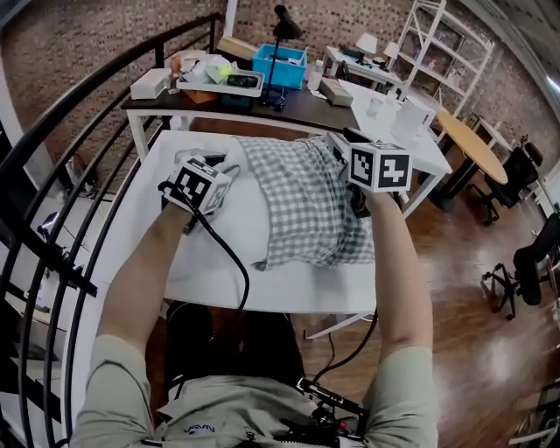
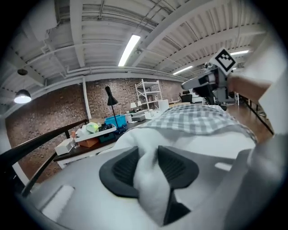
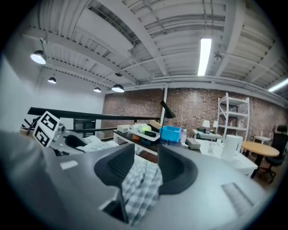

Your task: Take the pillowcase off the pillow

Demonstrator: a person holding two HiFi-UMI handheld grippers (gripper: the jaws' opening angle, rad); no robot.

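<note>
Your left gripper [image 2: 155, 164] stands with its jaws partly apart, and a thick fold of the white pillow [image 2: 150, 188] is bunched in the gap between them. Your right gripper [image 3: 146, 166] also has its jaws partly apart, with a strip of the grey-and-white checked pillowcase [image 3: 141, 191] hanging in the gap.

In the head view, the two grippers sit at opposite sides of the pillow's far end. The left one is at the bare white corner, and the right one is held higher, over the far right corner of the checked cloth. The pillowcase covers the right-hand part of the pillow and leaves the left side uncovered. Its near edge lies rumpled on the white tabletop [image 1: 219, 284].

A black cable [image 1: 229, 258] trails from the left gripper back toward you. A dark desk [image 1: 306, 103] stands just beyond the tabletop's far edge and carries a blue bin [image 1: 280, 66] and a black desk lamp [image 1: 282, 22]. A black railing [image 1: 52, 184] curves along the left, and a round wooden table [image 1: 472, 144] stands off to the right.
</note>
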